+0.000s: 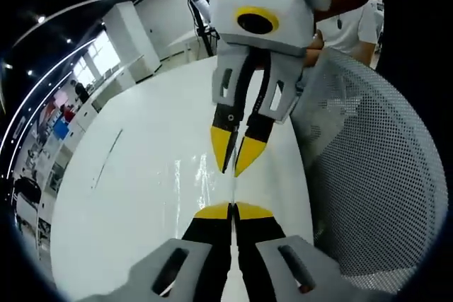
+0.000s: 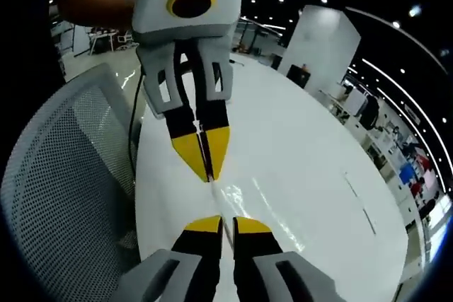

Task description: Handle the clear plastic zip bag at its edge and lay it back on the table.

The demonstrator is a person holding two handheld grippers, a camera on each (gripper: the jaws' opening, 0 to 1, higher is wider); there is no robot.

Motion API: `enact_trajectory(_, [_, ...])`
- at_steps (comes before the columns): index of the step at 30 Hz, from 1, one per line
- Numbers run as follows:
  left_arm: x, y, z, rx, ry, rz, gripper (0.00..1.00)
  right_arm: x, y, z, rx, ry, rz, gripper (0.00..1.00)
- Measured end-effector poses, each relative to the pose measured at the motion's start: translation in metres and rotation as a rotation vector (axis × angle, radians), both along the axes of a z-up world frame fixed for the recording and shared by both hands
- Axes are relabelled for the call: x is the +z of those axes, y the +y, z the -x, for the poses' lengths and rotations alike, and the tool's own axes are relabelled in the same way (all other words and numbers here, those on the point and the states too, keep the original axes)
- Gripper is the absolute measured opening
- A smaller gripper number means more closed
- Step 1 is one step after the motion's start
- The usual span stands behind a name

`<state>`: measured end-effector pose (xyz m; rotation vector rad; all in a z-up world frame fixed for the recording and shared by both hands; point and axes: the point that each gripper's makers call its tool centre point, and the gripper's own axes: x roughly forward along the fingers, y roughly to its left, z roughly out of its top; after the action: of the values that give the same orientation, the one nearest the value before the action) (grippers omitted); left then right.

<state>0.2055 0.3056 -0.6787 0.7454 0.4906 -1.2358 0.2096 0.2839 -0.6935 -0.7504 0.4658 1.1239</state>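
Note:
The clear plastic zip bag (image 1: 202,178) is stretched thin between my two grippers above the white table (image 1: 120,203), seen mostly as glints. In the left gripper view my left gripper (image 1: 231,210) is shut on the bag's near edge, and my right gripper (image 1: 235,167) reaches in from the top, its yellow tips pinched on the opposite edge. In the right gripper view my right gripper (image 2: 226,225) grips the zip bag (image 2: 244,199) at the bottom, and the left gripper (image 2: 207,173) faces it from above, shut. The grippers' tips are nearly touching.
A grey mesh chair back (image 1: 368,175) stands close beside the table edge, also seen as the chair (image 2: 64,175) at left. A person (image 1: 347,22) stands behind it. A thin dark line (image 2: 357,199) lies across the table (image 2: 318,153). Office furniture fills the background.

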Motion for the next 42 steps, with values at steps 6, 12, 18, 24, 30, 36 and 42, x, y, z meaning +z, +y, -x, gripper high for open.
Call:
enact_trajectory(6, [-0.001,0.002,-0.003,0.006,-0.025,-0.019,0.0,-0.003,0.003,0.003,0.032,-0.024,0.029,0.0])
enact_trajectory(12, [-0.001,0.005,-0.007,-0.007,-0.068,-0.037,0.04,0.001,0.004,0.002,0.041,-0.034,0.032,0.0])
enact_trajectory(18, [0.0,0.007,-0.012,-0.018,-0.112,-0.053,0.07,0.006,0.005,0.001,0.049,-0.043,0.039,0.0])
enact_trajectory(24, [-0.003,0.008,-0.012,-0.035,-0.136,-0.078,0.04,0.008,0.007,0.001,0.06,-0.04,0.05,0.0])
enact_trajectory(30, [-0.006,0.008,-0.011,-0.049,-0.137,-0.085,0.0,0.006,0.009,0.002,0.067,-0.037,0.053,0.0])
enact_trajectory(36, [-0.007,0.008,-0.01,-0.059,-0.138,-0.096,0.0,0.007,0.013,0.003,0.067,-0.027,0.039,0.04])
enact_trajectory(42, [-0.007,0.004,-0.009,-0.069,-0.137,-0.097,0.0,0.008,0.018,0.002,0.08,-0.029,0.035,0.04])
